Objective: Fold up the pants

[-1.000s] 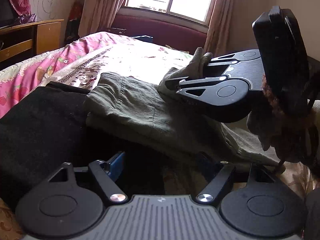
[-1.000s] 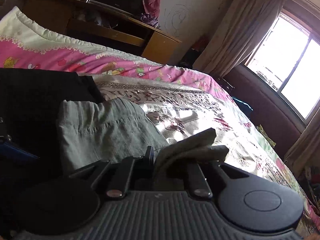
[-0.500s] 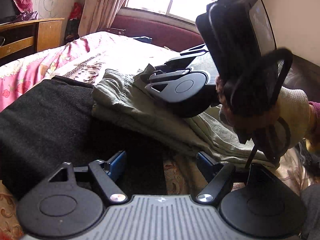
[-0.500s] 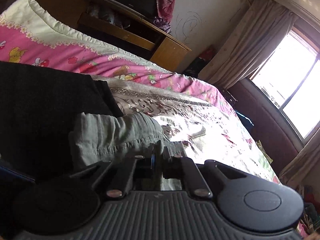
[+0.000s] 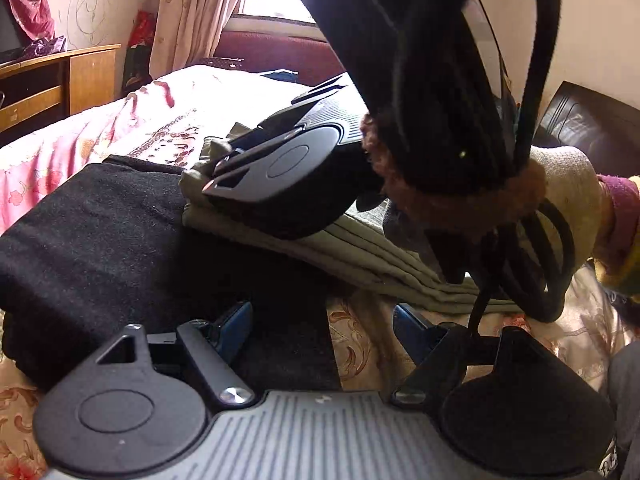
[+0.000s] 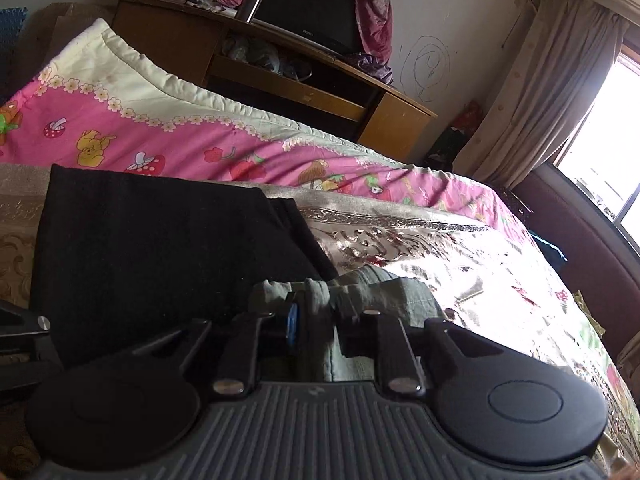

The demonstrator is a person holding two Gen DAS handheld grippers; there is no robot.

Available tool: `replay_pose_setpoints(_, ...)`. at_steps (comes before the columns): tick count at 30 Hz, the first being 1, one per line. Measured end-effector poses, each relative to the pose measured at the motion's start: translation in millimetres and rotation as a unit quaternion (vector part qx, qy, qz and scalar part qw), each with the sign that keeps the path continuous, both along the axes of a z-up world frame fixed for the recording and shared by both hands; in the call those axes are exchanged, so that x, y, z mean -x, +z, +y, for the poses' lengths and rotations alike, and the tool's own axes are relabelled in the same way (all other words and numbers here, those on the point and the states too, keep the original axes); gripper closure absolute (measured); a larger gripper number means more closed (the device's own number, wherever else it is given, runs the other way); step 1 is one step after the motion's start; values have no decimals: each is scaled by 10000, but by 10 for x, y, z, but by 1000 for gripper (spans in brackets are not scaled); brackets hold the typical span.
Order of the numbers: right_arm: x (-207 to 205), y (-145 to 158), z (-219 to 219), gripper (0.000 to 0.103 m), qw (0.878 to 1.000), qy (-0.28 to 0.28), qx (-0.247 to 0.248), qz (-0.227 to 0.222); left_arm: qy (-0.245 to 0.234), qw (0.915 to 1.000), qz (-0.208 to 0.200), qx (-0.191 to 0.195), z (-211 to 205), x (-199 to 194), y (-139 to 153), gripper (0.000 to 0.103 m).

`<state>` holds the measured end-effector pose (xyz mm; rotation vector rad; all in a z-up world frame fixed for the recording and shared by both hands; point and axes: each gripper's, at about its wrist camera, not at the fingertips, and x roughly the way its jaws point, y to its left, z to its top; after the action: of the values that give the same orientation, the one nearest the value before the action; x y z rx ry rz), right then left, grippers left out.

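The olive-green pants (image 5: 360, 248) lie folded in several layers on the bed, partly over a black cloth (image 5: 100, 240). My right gripper (image 6: 314, 316) is shut on a bunched edge of the pants (image 6: 316, 292) and holds it over the folded stack, near the black cloth's edge. In the left wrist view the right gripper (image 5: 216, 168) sits on the stack's far-left end. My left gripper (image 5: 320, 320) is open and empty, low over the black cloth in front of the pants.
The black cloth (image 6: 160, 248) covers the near-left of the bed. A pink quilt (image 6: 200, 136) lies beyond it. A wooden TV cabinet (image 6: 300, 80) stands along the wall. A window with curtains (image 6: 560, 80) is at the far end.
My right gripper has carried the pants edge leftward and down over the stack, toward the black cloth. The left gripper has stayed open, drawing slightly closer.
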<state>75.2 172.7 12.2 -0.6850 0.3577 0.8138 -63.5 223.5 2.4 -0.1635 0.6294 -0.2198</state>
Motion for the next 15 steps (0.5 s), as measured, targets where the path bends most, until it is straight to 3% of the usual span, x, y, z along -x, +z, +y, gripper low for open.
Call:
replay_pose_setpoints(7, 1, 361, -465, 72, 9934, -441, -950, 469, -134, 9996, -15, 250, 0, 47, 118, 14)
replay_pose_setpoints(12, -453, 422, -902, 70, 9794, -1373, -1273, 759, -194, 9970, -664, 357, -42, -25, 403, 14)
replay_pose_setpoints(15, -818, 341, -1040, 70, 9706, -1695, -1313, 1098, -184, 9932, -1099, 346, -104, -265, 508, 13)
